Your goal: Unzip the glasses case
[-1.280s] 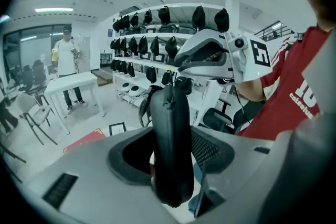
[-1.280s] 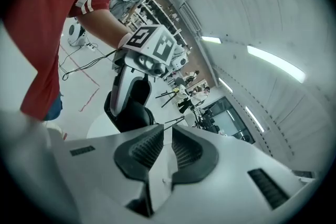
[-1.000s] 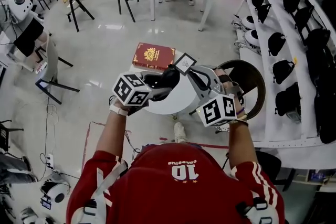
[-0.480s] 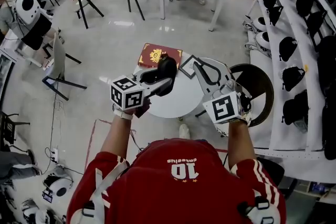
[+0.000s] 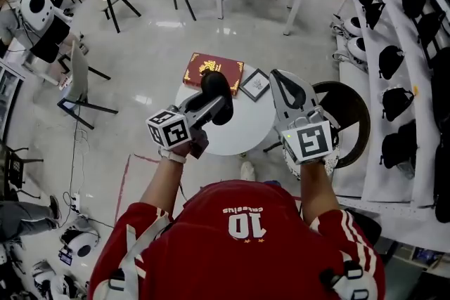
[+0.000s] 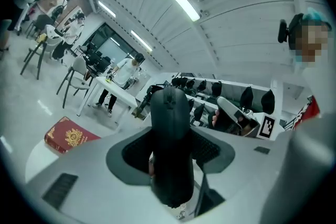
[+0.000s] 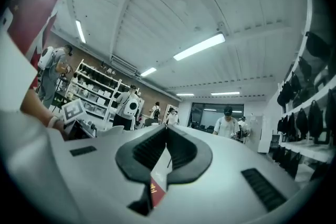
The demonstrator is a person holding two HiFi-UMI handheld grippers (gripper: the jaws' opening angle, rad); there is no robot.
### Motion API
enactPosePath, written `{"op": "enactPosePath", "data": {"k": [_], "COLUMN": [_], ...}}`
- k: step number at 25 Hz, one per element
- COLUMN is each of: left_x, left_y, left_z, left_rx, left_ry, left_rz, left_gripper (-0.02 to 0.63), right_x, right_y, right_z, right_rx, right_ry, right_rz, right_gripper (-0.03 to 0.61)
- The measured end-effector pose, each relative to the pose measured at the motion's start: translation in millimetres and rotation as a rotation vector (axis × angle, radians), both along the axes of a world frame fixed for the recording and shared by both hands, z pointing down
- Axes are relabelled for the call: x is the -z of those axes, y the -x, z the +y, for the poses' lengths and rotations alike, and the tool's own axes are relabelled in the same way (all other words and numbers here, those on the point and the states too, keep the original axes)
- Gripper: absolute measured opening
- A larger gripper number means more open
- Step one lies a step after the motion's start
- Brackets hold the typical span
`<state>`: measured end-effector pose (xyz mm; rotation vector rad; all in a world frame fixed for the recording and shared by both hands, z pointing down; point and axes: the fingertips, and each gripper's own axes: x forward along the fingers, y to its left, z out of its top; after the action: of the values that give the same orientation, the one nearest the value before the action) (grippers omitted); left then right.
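The right gripper (image 5: 281, 77) has swung clear of the glasses case (image 5: 215, 88), its jaws just closing together on nothing. The left gripper (image 5: 219, 107) clamps the case mid-frame above the table (image 5: 246, 130). The case looks zipped, so the pull likely needs regrabbing.

Left hand-held gripper (image 5: 212, 103) clamped; right hand-held gripper (image 5: 277, 75) just closed, empty.

Right gripper (image 5: 281, 78) off glasses case (image 5: 216, 96), jaws closed empty.

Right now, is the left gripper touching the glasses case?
Touching. The left gripper view shows the glasses case standing upright between the jaws of the left gripper, with both dark pads pressed against its sides.
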<state>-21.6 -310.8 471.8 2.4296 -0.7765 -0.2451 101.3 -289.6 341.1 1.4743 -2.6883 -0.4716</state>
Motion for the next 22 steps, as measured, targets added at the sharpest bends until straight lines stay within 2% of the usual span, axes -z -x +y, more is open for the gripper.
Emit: {"op": "enactPosePath", "data": {"k": [4, 12, 14, 18, 22], "left_x": [-25.4, -88.6, -108.8, -143.6, -196.2], "left_y": [-1.7, -9.8, -13.2, -18.7, -17.9], "left_z": [-10.3, -29.1, -33.5, -47.3, -62.8], "left_rx": [0.024, 0.096, 0.112, 0.148, 0.178], "left_ry": [0.085, 0.22, 0.277, 0.369, 0.459], "left_rz": [0.052, 0.045, 0.039, 0.112, 0.112], "left_gripper": [0.221, 0.222, 0.224, 0.224, 0.225], "right_x": [-11.3, -36.6, -46.0, -65.5, -78.6], "right_y": [-8.8, -20.4, -21.1, -21.3, -19.2], "right_z": [-2.6, -12.3, -15.1, -22.5, -27.2], "right_rx": [0.017, 0.044, 0.065, 0.095, 0.137], "right_ry": [0.052, 0.096, 0.121, 0.161, 0.188], "right_rz": [-0.043, -0.058, -0.053, -0.023, 0.018], "right_gripper": [0.017, 0.015, 0.015, 0.015, 0.015]}}
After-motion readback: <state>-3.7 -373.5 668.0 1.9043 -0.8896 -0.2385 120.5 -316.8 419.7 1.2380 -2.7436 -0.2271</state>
